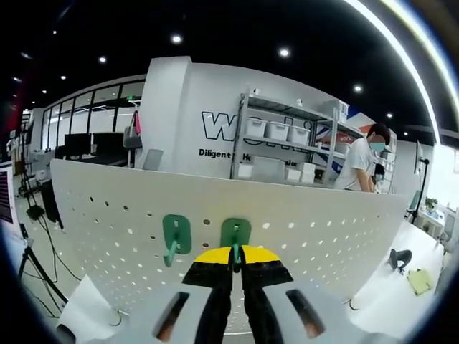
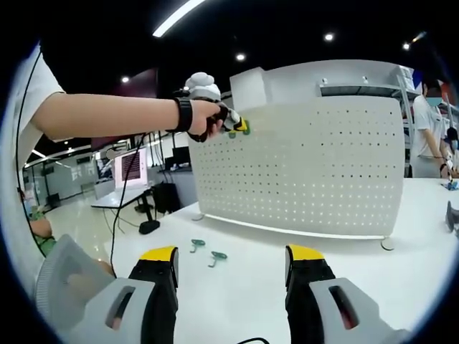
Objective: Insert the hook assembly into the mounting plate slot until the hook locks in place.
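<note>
The left gripper (image 1: pixel 235 266) has its fingers squeezed together on a green hook (image 1: pixel 235 234), pressing it against the white board with holes (image 1: pixel 315 229). Another green hook (image 1: pixel 176 237) sits on the board just to the left of the fingers. The right gripper (image 2: pixel 233 266) has its fingers wide apart, holding nothing. Between them, a little ahead, two more green hooks (image 2: pixel 208 251) lie on the white table (image 2: pixel 344 251). Far ahead, a hand (image 2: pixel 204 118) holds the left gripper at the board's top corner.
</note>
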Demonstrator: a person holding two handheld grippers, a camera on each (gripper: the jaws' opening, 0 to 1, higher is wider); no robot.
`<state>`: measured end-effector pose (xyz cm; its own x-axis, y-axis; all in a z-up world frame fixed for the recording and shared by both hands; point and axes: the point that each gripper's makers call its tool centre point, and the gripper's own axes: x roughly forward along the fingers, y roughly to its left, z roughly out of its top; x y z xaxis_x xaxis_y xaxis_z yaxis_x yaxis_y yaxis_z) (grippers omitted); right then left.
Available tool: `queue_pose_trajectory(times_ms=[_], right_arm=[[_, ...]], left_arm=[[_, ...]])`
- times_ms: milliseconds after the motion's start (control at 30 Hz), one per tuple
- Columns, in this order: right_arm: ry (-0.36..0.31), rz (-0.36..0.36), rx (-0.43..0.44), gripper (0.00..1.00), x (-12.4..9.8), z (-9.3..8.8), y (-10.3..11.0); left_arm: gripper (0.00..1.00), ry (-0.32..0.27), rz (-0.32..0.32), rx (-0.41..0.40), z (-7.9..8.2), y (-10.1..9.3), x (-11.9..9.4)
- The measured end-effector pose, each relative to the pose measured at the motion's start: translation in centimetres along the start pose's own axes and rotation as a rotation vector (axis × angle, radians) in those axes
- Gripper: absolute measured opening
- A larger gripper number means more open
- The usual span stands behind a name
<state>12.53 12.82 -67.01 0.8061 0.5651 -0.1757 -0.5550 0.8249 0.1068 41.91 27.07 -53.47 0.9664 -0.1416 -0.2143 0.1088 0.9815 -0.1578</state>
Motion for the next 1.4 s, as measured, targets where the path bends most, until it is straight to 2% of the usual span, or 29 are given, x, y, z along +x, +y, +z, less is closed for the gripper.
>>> queue_pose_trajectory(times_ms=[67,133,467,600,700,833,1333,1400], right_arm=[[0.002,0.003,-0.003,0.61,0.1,0.0,0.1],[0.002,0.006,-0.003,0.61,0.1,0.1,0.2],[0.003,0.011,-0.004,0.60,0.2,0.0,0.4],[0.008,0.013,-0.006,0.60,0.2,-0.1,0.3],[0.006,0.014,-0.007,0.60,0.2,0.0,0.4],[0.010,0.016,-0.007,0.60,0.2,-0.1,0.5],[0.022,0.026,-0.011,0.59,0.4,-0.4,0.9],[0.022,0.026,-0.009,0.59,0.3,-0.4,0.9]], left_arm=[[0.05,0.003,-0.010,-0.018,-0.1,0.0,0.0],[0.07,0.005,-0.020,0.001,-0.2,-0.1,0.0],[0.10,0.000,-0.016,0.005,-0.7,0.4,-0.3],[0.09,-0.016,-0.013,0.034,-0.6,0.3,-0.8],[0.08,-0.019,-0.017,0.019,-0.5,0.3,-1.0],[0.04,-0.025,-0.024,0.039,-0.3,0.0,-1.3],[0.05,-0.051,-0.009,0.067,0.0,0.2,-2.1],[0.04,-0.058,-0.012,0.092,0.1,0.0,-2.0]])
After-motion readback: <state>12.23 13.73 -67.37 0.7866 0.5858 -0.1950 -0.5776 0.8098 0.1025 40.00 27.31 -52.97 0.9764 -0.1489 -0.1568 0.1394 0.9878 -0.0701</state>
